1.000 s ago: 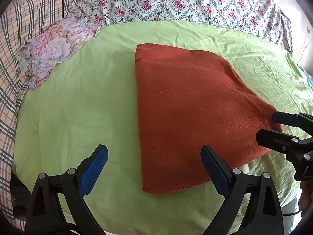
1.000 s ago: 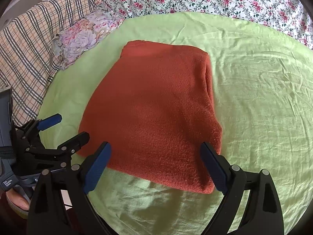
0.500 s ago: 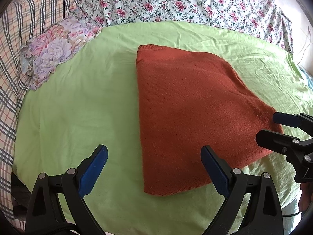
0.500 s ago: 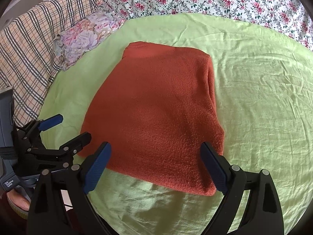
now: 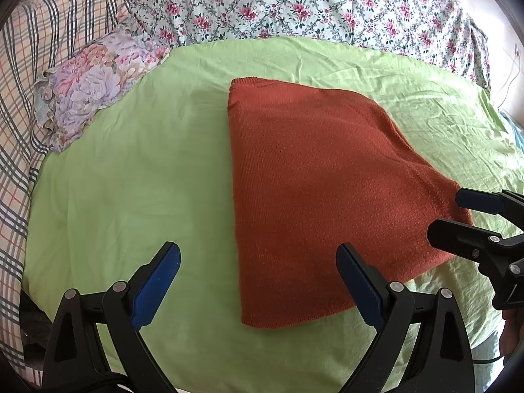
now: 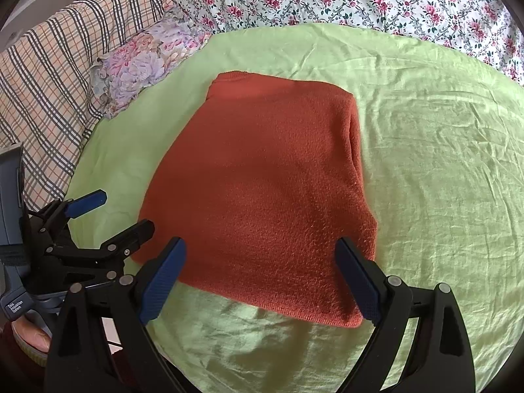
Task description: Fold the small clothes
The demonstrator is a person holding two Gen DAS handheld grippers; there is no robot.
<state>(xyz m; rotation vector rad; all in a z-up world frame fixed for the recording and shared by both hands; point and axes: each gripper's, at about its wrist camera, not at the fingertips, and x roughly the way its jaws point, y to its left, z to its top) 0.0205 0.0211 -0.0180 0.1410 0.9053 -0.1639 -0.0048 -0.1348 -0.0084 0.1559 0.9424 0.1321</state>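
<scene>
A folded rust-orange sweater (image 5: 314,190) lies flat on the green sheet (image 5: 131,180), filling the centre and right of the left wrist view. Its long axis runs from the upper middle of the frame down toward the lower right, with the narrower end toward the flowered bedding (image 5: 294,3) at the top and the wide end nearest the cameras. In the right wrist view the sweater (image 6: 271,190) sits mid-frame, a thick folded edge along its right side.

The left gripper (image 5: 258,281) has its jaws spread wide and holds nothing; its right finger hangs over the sweater's near edge, the left over bare sheet. The right gripper (image 6: 260,275) is likewise wide open and empty, both blue pads over the sweater's near edge. A small flowered pillow (image 5: 91,82) and a plaid blanket (image 5: 19,98) lie at the upper left.
</scene>
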